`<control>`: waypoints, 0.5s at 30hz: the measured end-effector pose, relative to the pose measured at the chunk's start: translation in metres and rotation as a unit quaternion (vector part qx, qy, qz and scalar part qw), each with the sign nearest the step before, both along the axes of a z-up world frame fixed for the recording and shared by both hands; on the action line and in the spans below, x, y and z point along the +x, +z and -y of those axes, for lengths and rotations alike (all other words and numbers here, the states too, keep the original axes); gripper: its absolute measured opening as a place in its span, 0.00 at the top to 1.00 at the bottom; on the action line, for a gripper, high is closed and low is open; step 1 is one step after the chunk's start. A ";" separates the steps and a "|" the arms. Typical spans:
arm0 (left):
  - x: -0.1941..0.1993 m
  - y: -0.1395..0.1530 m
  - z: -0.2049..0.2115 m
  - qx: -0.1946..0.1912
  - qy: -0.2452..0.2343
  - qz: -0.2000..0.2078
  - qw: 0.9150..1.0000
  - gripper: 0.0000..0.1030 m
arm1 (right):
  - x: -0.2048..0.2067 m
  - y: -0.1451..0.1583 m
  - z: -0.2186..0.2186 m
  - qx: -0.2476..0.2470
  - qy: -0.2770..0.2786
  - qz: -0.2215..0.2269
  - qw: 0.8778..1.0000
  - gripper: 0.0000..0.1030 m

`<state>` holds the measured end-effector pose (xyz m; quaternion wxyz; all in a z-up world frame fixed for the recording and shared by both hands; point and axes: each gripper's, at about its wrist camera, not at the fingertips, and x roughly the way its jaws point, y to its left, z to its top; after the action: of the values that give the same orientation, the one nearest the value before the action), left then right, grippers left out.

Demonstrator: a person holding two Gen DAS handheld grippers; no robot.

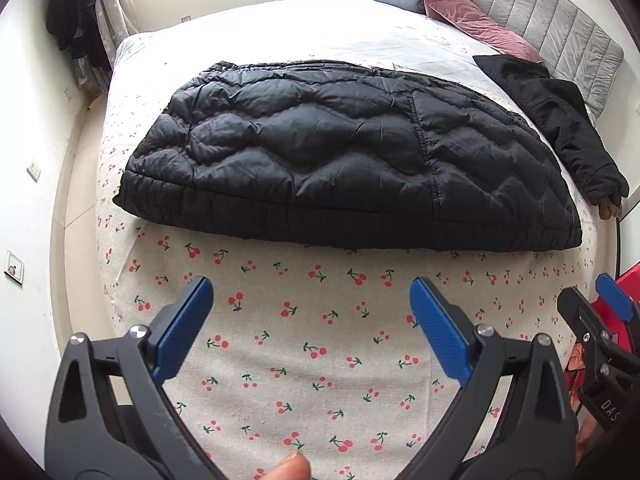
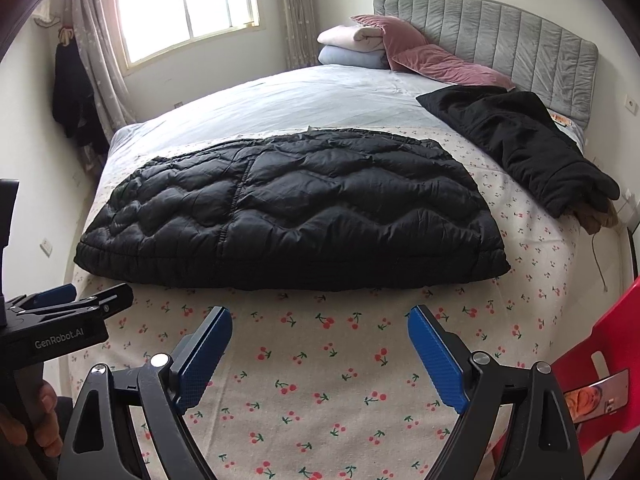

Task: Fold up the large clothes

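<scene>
Folding looks nearly done: the black quilted puffer jacket (image 1: 352, 152) lies as a flat, puffy rectangle at twelve o'clock on the cherry-print cotton bedsheet (image 1: 304, 352). A second matte black coat (image 2: 516, 148) sits crumpled at two o'clock, seemingly unfolded. Left gripper (image 1: 310, 330) and right gripper (image 2: 318, 354) hover, blue-padded fingers spread wide, empty.

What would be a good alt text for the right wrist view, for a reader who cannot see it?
A black quilted jacket lies folded flat on a cherry-print sheet covering the bed, with the open right gripper hovering empty in front of it. A second black garment lies crumpled near the grey headboard, and the left gripper shows at the left edge.
</scene>
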<state>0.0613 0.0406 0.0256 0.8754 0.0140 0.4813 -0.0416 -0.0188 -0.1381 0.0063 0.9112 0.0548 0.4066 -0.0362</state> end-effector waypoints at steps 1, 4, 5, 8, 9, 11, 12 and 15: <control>-0.001 0.001 0.001 0.000 -0.002 0.003 1.000 0.04 | 0.000 0.000 0.000 -0.001 0.000 0.001 1.000 0.12; 0.000 0.003 0.004 0.001 -0.001 0.003 1.000 0.04 | 0.003 -0.001 0.001 -0.005 -0.001 -0.002 1.000 0.12; 0.001 0.003 0.004 0.000 0.001 0.003 1.000 0.04 | 0.003 -0.002 0.002 -0.006 -0.002 -0.005 1.000 0.12; 0.000 0.002 0.004 -0.003 0.008 0.004 1.000 0.04 | 0.004 -0.003 0.002 -0.006 -0.004 -0.002 1.000 0.12; 0.000 0.001 0.004 -0.001 0.009 0.003 1.000 0.04 | 0.004 -0.003 0.002 -0.008 -0.003 -0.002 1.000 0.12; 0.001 0.000 0.004 0.002 0.010 0.004 1.000 0.04 | 0.006 -0.004 0.000 -0.015 0.000 -0.003 1.000 0.12; 0.001 0.000 0.004 0.002 0.011 0.005 1.000 0.04 | 0.007 -0.004 -0.001 -0.017 0.002 -0.004 1.000 0.12; 0.002 0.000 0.003 0.003 0.014 0.010 1.000 0.04 | 0.010 -0.005 -0.004 -0.016 0.004 -0.003 1.000 0.12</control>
<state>0.0632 0.0375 0.0256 0.8805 0.0106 0.4731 -0.0275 -0.0084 -0.1338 0.0015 0.9111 0.0386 0.4085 -0.0394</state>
